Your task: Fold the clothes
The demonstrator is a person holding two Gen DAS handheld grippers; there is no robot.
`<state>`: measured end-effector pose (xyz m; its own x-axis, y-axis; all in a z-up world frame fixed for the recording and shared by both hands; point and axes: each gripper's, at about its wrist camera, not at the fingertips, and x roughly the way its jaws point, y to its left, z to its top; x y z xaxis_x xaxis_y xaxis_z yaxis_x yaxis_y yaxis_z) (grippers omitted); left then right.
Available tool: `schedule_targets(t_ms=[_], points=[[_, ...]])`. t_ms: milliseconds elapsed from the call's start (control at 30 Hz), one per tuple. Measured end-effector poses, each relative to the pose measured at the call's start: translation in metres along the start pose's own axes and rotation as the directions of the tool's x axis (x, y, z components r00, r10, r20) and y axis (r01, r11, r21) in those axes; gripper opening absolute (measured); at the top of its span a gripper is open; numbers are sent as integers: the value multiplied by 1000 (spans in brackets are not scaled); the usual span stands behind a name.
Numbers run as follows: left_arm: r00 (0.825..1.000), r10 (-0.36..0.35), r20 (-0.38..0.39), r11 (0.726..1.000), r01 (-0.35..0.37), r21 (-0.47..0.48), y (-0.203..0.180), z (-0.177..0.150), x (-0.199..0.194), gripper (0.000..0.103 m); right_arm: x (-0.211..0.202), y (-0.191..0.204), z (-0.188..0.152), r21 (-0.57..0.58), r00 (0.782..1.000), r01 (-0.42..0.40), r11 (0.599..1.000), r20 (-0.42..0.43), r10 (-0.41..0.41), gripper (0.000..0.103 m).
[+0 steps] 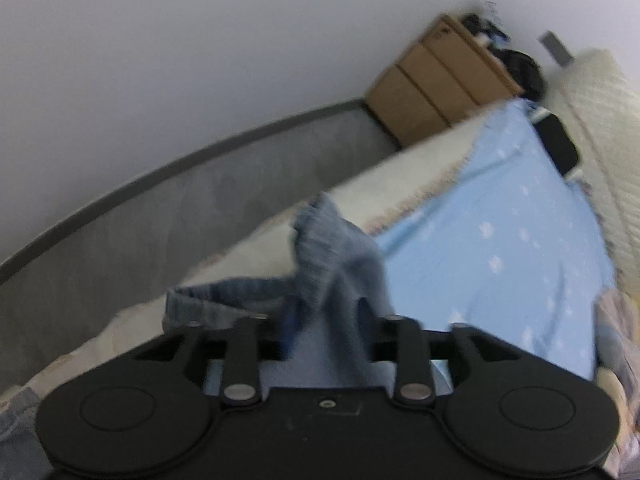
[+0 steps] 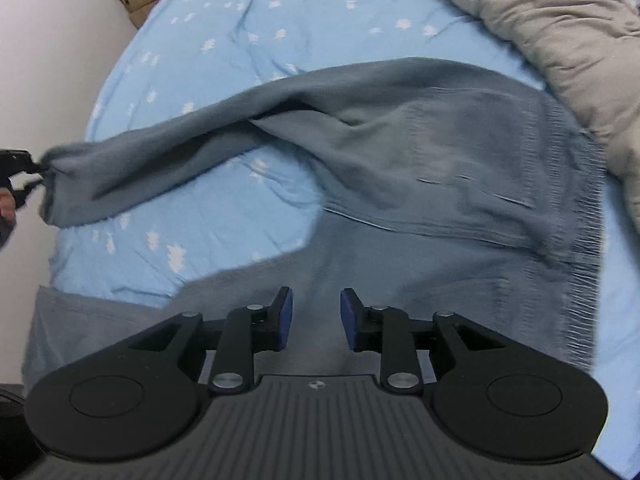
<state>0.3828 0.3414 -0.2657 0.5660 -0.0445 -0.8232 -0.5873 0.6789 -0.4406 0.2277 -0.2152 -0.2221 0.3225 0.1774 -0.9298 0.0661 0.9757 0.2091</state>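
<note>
**Spotter:** Sweater (image 2: 400, 168) first: the blue-grey knit lies spread across your light blue star-print bedsheet (image 2: 224, 28), its ribbed hem toward the right side near the grey quilt (image 2: 560, 32).

**Operator:** And my left side?

**Spotter:** Your left gripper (image 2: 30, 178) shows at the far left edge of the right wrist view, pinching the sleeve cuff (image 2: 56, 184). That sleeve is lifted and stretched away from the body of the garment, above the sheet. From your left wrist camera, knit fabric bunches up between the arms of the left gripper (image 1: 326, 332) and hides the fingertips, with the ribbed cuff flopping forward over the bed's edge. You are clamped on that cuff.

**Operator:** What is beyond it?

**Spotter:** A grey floor (image 1: 160, 216), a white wall (image 1: 200, 40), and a cardboard box (image 1: 436, 80) by the bed's far corner. The view is blurred.

**Operator:** Right side?

**Spotter:** Your right gripper (image 2: 316, 318) hangs over the sweater's body, jaws parted, blue pads (image 2: 286, 316) facing each other with nothing between them. I cannot tell whether the tips touch the fabric below. A second sleeve lies toward the lower left, flat on the bed.
</note>
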Motion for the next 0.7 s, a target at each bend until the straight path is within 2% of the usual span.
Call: schedule_targets(t_ms=[67, 233, 367, 500, 633, 700], points=[[999, -24, -23, 1000, 24, 0, 3, -4, -9, 44, 13, 12, 12, 6, 999, -37, 999, 2, 37, 30], [995, -65, -70, 994, 58, -97, 19, -23, -32, 46, 60, 37, 54, 45, 991, -131, 990, 14, 130, 37], [992, -47, -117, 989, 30, -143, 24, -48, -36, 48, 105, 48, 90, 129, 979, -204, 970, 19, 204, 41], [983, -21, -185, 983, -13, -185, 25, -75, -22, 48, 146, 52, 116, 232, 968, -245, 941, 0, 252, 43], [980, -39, -193, 955, -20, -296, 32, -94, -9, 46, 176, 53, 130, 333, 960, -258, 907, -13, 278, 43], [982, -42, -187, 946, -21, -323, 32, -97, -2, 45, 184, 54, 134, 364, 960, -256, 895, -15, 281, 43]])
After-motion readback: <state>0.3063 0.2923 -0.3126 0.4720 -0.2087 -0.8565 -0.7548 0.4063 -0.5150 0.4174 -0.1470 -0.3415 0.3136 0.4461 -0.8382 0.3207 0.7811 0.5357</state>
